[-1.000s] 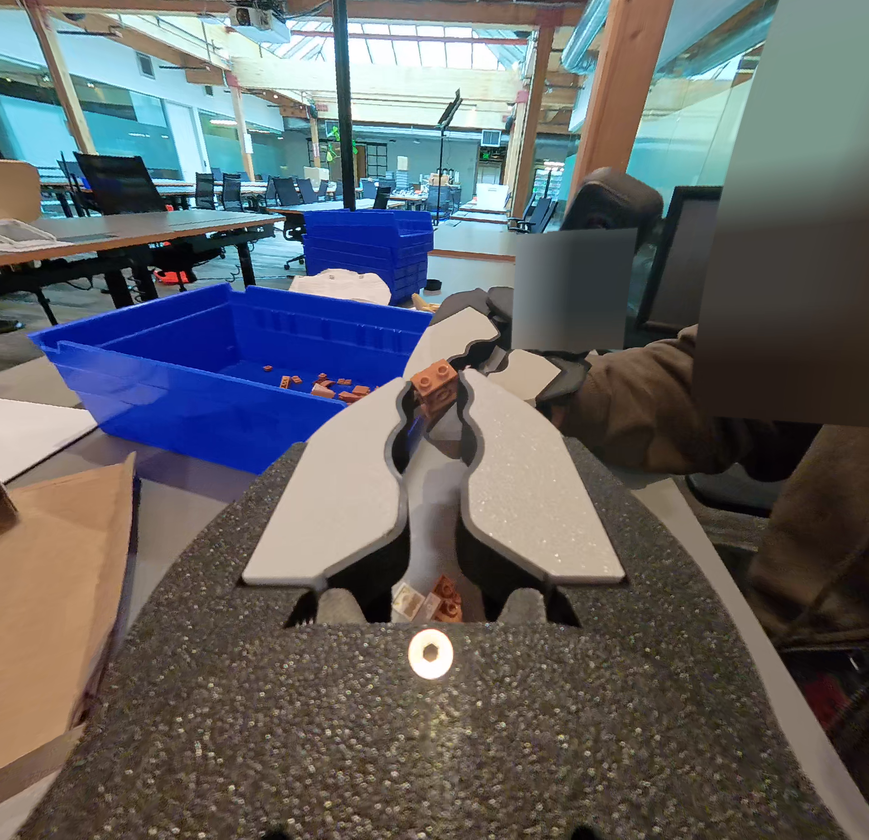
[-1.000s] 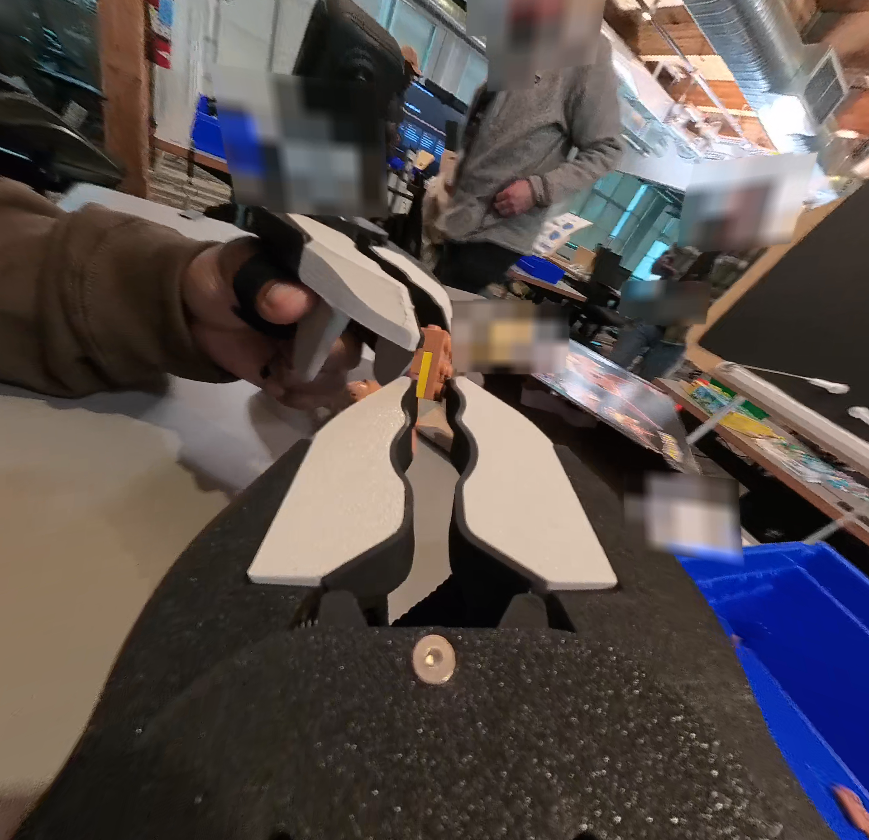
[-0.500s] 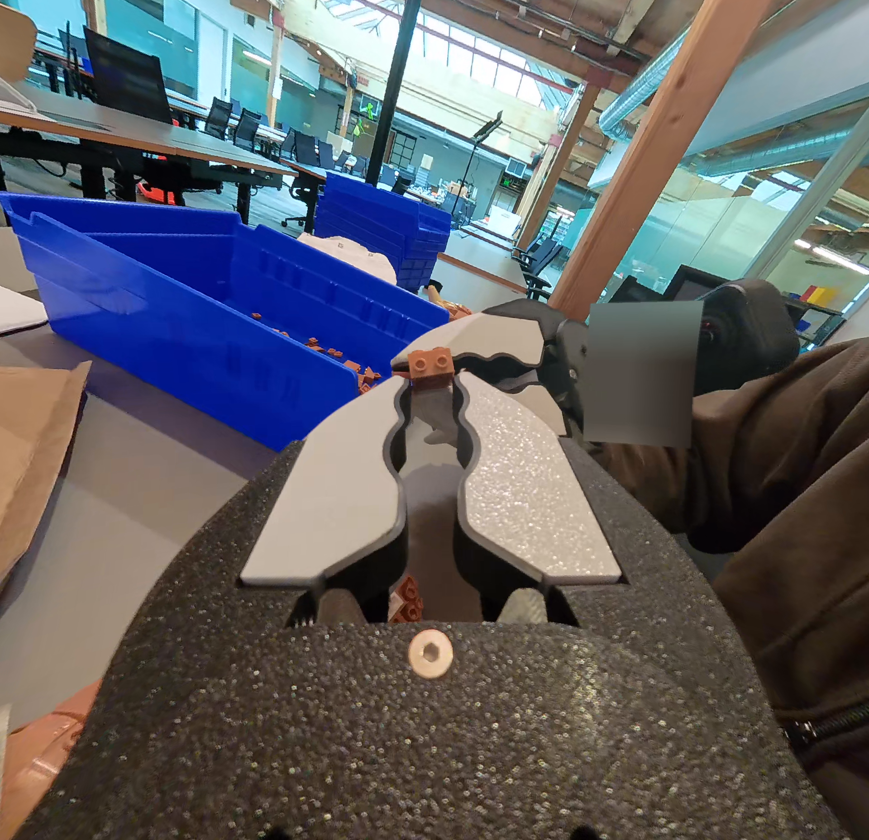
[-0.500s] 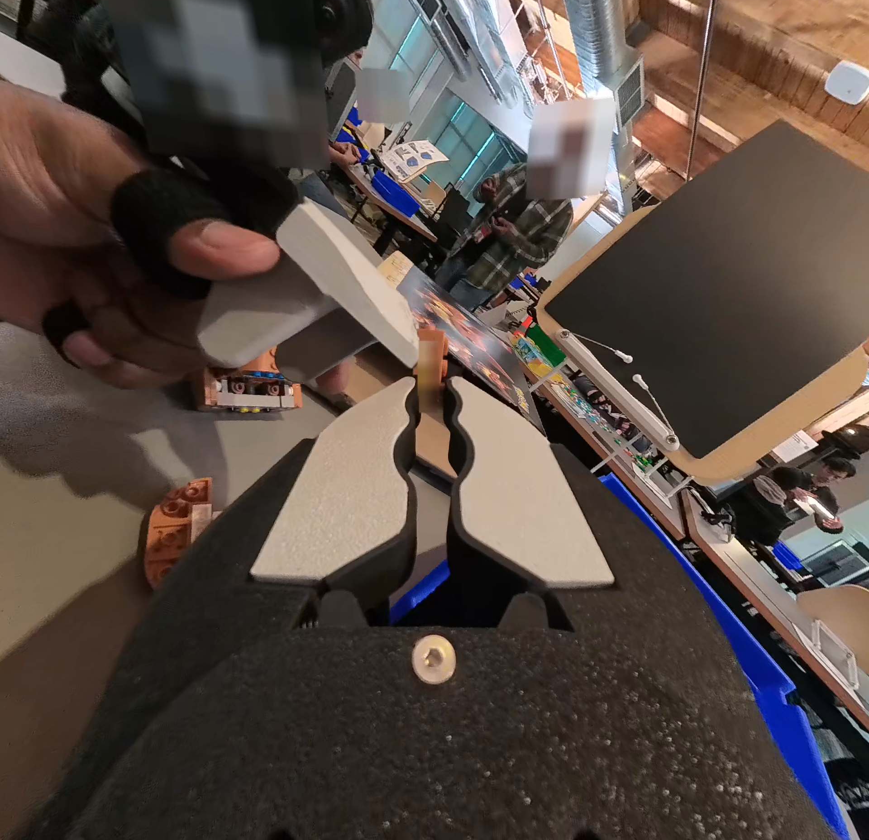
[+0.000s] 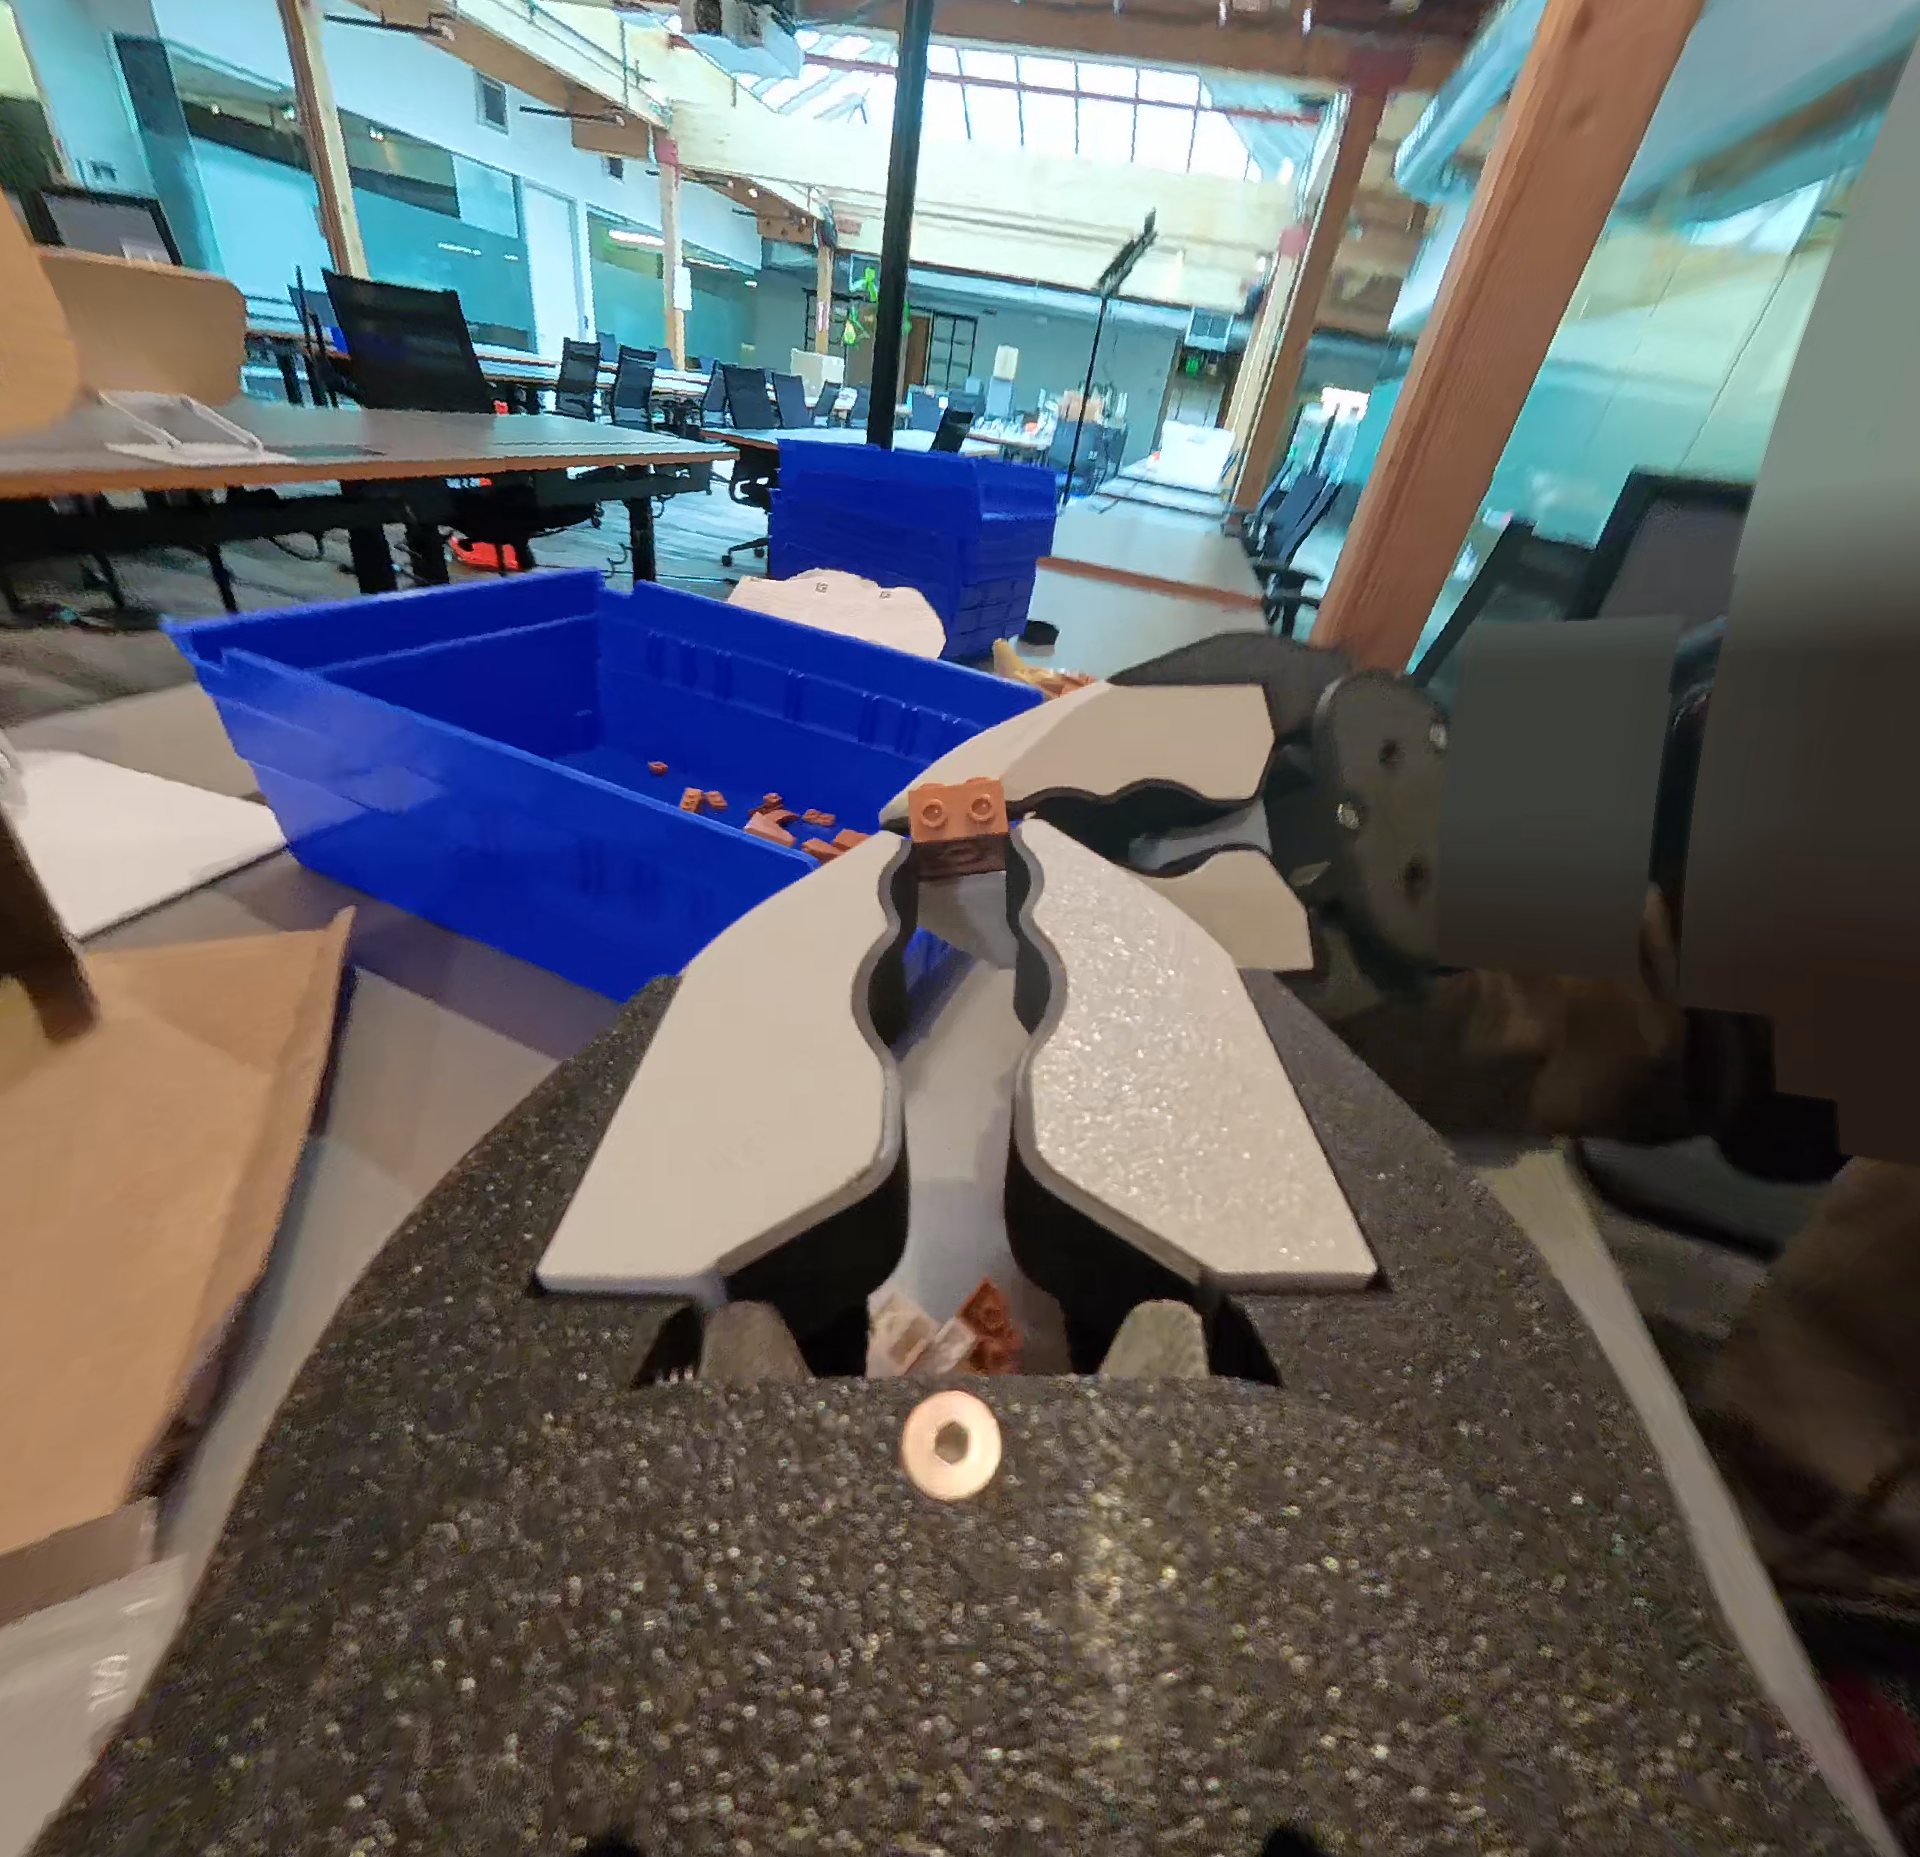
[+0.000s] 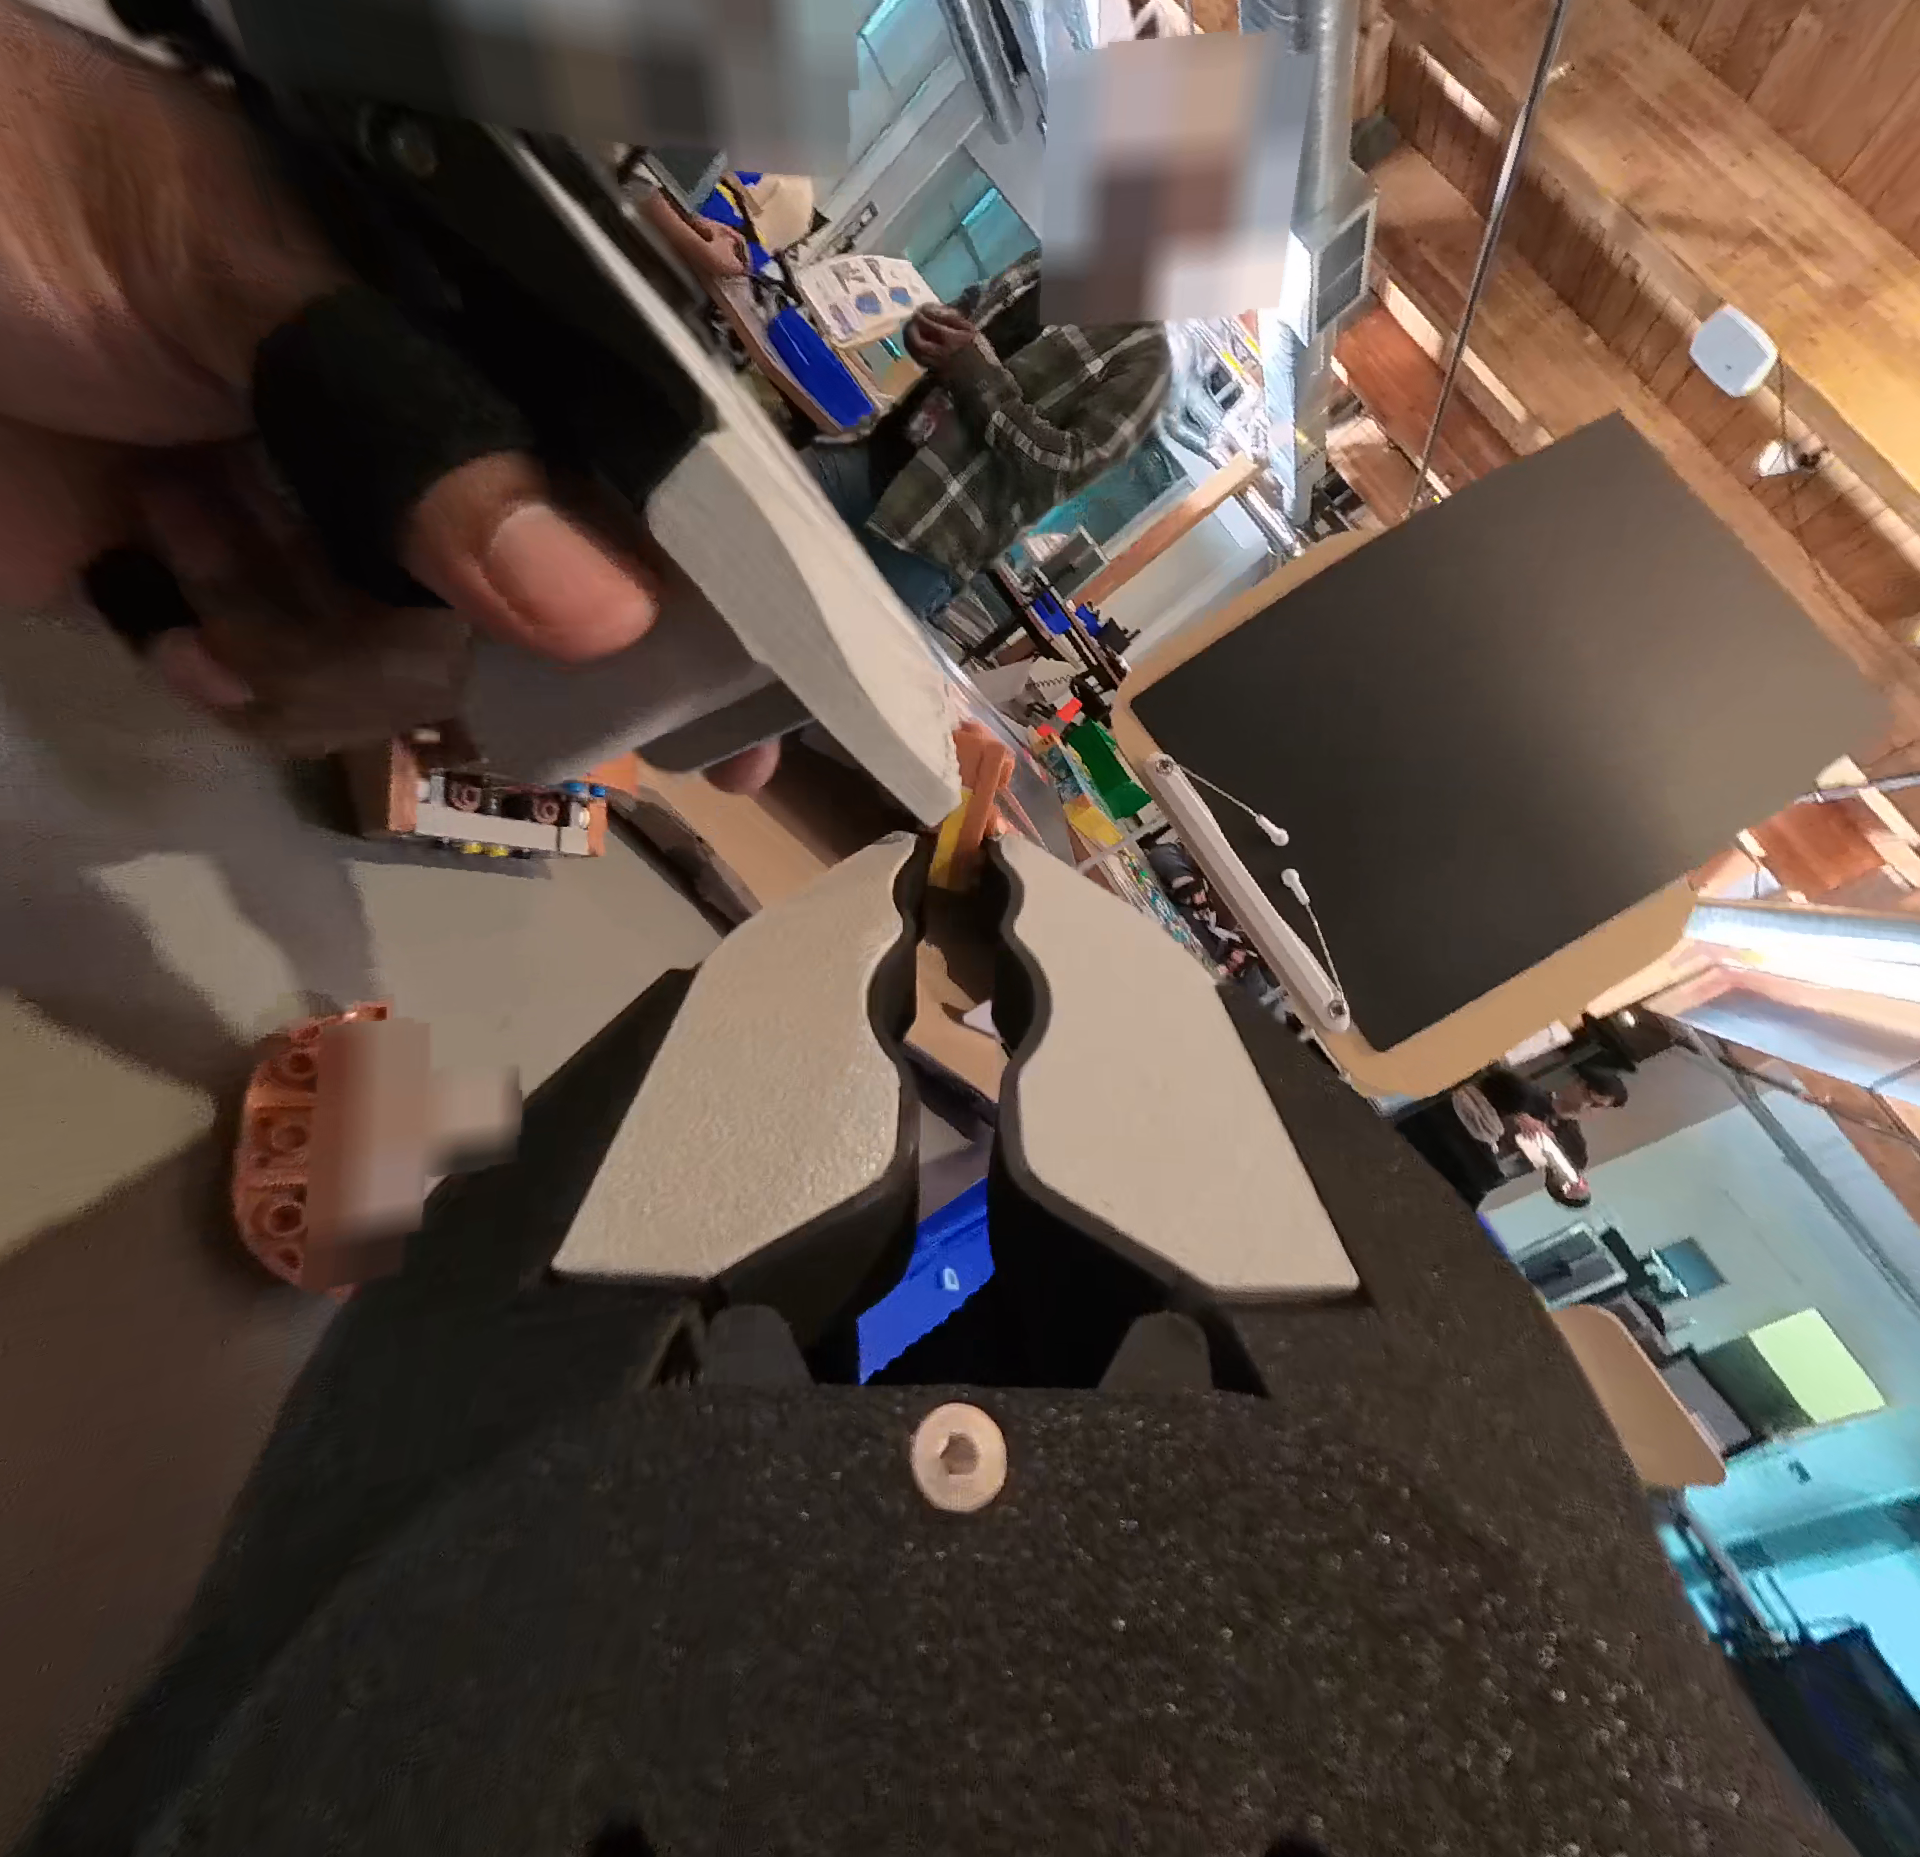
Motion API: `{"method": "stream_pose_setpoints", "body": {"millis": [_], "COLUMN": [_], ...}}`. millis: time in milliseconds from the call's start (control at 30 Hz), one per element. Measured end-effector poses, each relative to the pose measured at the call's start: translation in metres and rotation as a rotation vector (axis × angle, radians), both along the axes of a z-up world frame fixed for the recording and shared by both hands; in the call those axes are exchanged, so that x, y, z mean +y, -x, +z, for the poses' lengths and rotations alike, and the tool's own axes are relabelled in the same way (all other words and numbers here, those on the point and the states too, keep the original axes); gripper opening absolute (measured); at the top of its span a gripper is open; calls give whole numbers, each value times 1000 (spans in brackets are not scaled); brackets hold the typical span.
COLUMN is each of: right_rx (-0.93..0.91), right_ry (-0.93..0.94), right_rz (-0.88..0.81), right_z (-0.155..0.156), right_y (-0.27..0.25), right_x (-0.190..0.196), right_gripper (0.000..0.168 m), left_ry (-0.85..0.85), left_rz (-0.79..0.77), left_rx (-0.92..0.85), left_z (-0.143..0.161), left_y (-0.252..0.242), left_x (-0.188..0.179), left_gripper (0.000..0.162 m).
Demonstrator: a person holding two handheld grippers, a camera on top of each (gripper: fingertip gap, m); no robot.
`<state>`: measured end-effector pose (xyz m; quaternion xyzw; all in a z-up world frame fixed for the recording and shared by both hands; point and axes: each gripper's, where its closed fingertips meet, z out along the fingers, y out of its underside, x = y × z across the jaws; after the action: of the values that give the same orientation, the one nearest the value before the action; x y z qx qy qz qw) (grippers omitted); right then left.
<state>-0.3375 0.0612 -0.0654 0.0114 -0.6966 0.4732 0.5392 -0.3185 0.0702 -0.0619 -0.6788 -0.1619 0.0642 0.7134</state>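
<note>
My left gripper point(image 5: 956, 857) is shut on a small brown two-stud brick point(image 5: 956, 815) held at its fingertips above the grey table. My right gripper point(image 6: 956, 857) is shut on a thin brown and yellow piece point(image 6: 961, 831). The two grippers meet tip to tip. In the left wrist view the right gripper point(image 5: 1023, 805) comes in from the right and touches the brick. In the right wrist view the left gripper point(image 6: 925, 779) comes in from the upper left, held by a hand point(image 6: 520, 571), and its tip rests on the piece.
A blue bin point(image 5: 499, 851) with several brown bricks point(image 5: 769, 820) sits ahead on the left. Cardboard point(image 5: 156, 1132) lies at the left. A brick assembly point(image 6: 488, 799) and a round brown part point(image 6: 281, 1173) lie on the table. A black board point(image 6: 1507, 727) stands at the right. The grippers are tip to tip, or close to it.
Both grippers stay shut and tip to tip. The left view has levelled out and the brick now sits square in its tips. The right gripper has moved closer to the left one.
</note>
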Motion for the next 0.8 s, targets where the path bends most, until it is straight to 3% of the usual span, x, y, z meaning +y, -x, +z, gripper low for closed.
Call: {"method": "stream_pose_setpoints", "body": {"millis": [233, 367, 467, 633, 800], "right_rx": [-125, -206, -302, -85, -68], "right_ry": [-10, 14, 128, 102, 126], "right_rz": [234, 339, 431, 116, 33], "right_z": [-2, -3, 7, 9, 9], "right_y": [-20, -29, -34, -5, 5], "right_x": [-6, -6, -5, 4, 11], "right_gripper": [9, 9, 8, 8, 8], "left_ry": [184, 203, 142, 56, 39], "left_rz": [-68, -126, -191, -157, -33], "left_rx": [221, 228, 187, 122, 73], "left_z": [1, 0, 5, 13, 13], "left_y": [-16, -23, -29, -22, -6], "left_x": [-2, -2, -3, -5, -4], "left_gripper": [15, 15, 0, 2, 31]}}
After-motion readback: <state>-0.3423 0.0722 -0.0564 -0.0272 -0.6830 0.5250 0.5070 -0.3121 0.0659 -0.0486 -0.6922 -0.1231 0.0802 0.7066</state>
